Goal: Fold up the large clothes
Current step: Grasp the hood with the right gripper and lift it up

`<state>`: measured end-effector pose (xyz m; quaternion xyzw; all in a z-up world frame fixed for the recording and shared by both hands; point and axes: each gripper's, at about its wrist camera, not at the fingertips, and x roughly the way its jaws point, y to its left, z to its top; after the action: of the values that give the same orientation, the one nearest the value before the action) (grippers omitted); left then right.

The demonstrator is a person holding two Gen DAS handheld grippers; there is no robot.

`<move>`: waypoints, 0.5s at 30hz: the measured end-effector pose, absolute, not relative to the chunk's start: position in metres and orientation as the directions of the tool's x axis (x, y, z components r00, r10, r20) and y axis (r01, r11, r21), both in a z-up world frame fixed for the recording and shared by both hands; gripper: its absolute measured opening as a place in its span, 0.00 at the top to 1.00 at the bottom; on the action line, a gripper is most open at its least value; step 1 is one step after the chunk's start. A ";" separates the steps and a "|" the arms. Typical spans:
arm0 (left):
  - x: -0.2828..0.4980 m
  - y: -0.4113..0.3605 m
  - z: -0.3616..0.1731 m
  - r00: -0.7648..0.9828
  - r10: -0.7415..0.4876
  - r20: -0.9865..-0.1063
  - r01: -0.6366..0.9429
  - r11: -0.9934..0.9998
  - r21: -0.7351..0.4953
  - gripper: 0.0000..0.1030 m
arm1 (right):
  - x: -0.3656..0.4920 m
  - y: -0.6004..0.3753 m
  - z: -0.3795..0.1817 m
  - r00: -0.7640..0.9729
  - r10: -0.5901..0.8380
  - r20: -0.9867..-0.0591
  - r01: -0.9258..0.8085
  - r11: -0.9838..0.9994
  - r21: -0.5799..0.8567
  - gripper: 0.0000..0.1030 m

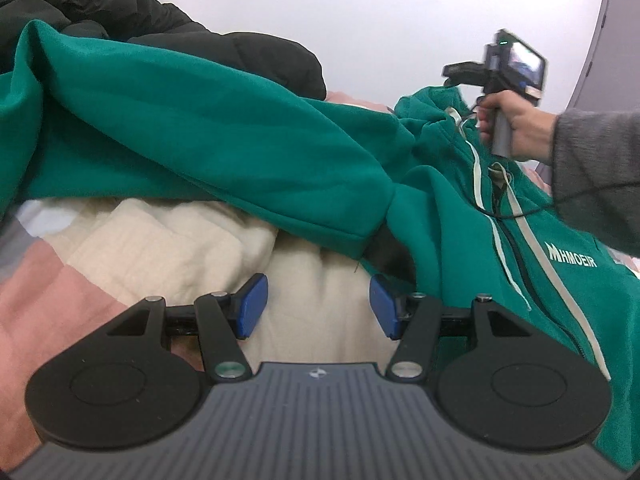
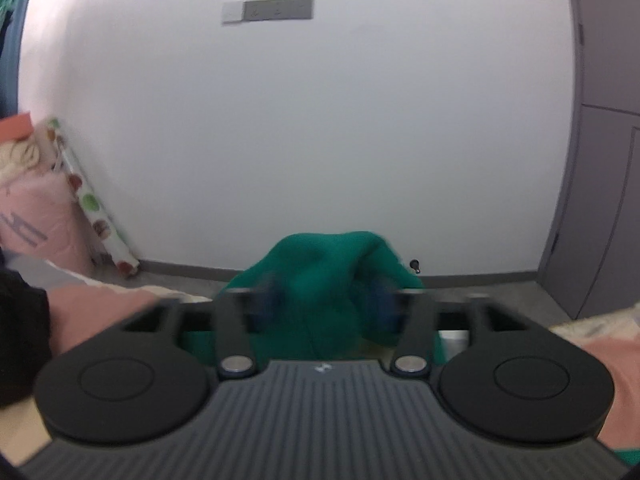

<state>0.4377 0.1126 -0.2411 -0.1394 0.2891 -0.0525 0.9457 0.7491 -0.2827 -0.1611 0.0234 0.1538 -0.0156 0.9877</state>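
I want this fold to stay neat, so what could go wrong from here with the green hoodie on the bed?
1. The right gripper stands open around the hood, so the green hoodie may slump out of shape.
2. The drawstrings hang loose by the zipper and could get trapped in a fold.
3. The left gripper is open over the rumpled quilt and might pinch bedding along with the sleeve.

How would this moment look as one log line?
green hoodie: spread on bed | left gripper: jaws open, empty | right gripper: jaws open around hood
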 end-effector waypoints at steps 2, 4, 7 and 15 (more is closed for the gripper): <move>0.438 0.115 -0.239 0.828 -0.179 -0.532 0.014 0.954 -0.299 0.40 | 0.727 -0.291 -0.151 0.951 -0.009 -0.308 0.025 0.999 0.048 0.31; 0.434 0.117 -0.234 0.829 -0.176 -0.530 0.010 0.953 -0.302 0.40 | 0.700 -0.299 -0.140 0.950 0.000 -0.313 0.019 0.998 0.056 0.31; 0.427 0.120 -0.227 0.824 -0.180 -0.537 0.004 0.950 -0.312 0.40 | 0.652 -0.312 -0.123 0.949 0.017 -0.314 0.007 0.997 0.074 0.31; 0.381 0.115 -0.194 0.828 -0.210 -0.520 0.026 0.941 -0.338 0.39 | 0.476 -0.345 -0.088 0.942 0.045 -0.334 0.012 0.986 0.168 0.31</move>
<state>0.3805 0.1146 -0.1944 -0.1605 0.2865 -0.0627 0.9425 0.4759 -0.3454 -0.0879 0.0843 0.1706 0.0084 0.9817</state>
